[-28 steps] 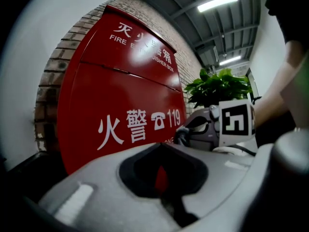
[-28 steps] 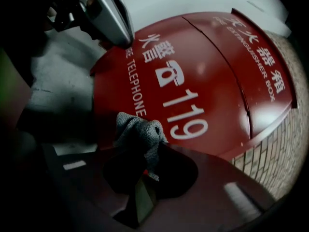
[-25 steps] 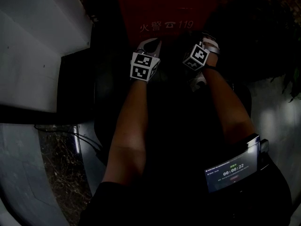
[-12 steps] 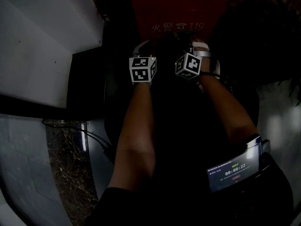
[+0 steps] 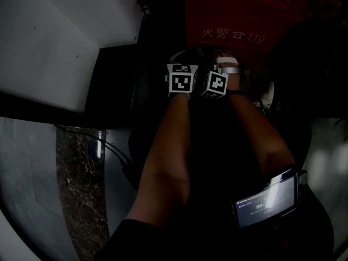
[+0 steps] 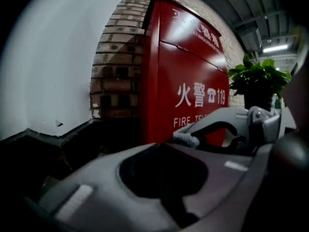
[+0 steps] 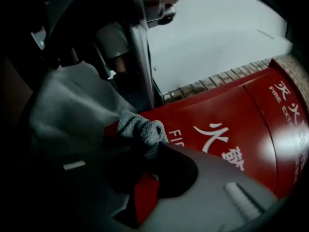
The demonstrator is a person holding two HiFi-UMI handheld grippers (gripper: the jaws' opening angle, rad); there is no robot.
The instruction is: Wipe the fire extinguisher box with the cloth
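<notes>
we're in close on the right gripper [image 7: 145, 140], and its jaws are pinched down on the cloth [image 7: 140, 127]. it's a grey bunched wad poking out at the tips, middle of the right gripper view, with a sliver of red showing through the gap lower down between the jaws. over to the left gripper [image 6: 161, 150]: jaws closed together, nothing between them, just a dark hollow behind the tips at the bottom centre of the left gripper view. just past them, right of centre, we catch the other gripper's grey arm with a tuft of that cloth at its end. behind it stands the fire extinguisher box [image 6: 188, 76], tall and red, with white characters and "119" on its door, filling the centre of the frame. we can't tell whether the cloth touches it. a brick wall [image 6: 116, 66] runs beside the box to the left, a white wall [image 6: 53, 62] takes the left edge, and a green plant [image 6: 258, 79] sits at the right. in the head view the two marker cubes [image 5: 182, 80] sit side by side, nearly touching, upper middle. both forearms [image 5: 163, 162] reach up the frame toward the red box at the top right, and a lit screen [image 5: 266, 200] glows at the lower right.
</notes>
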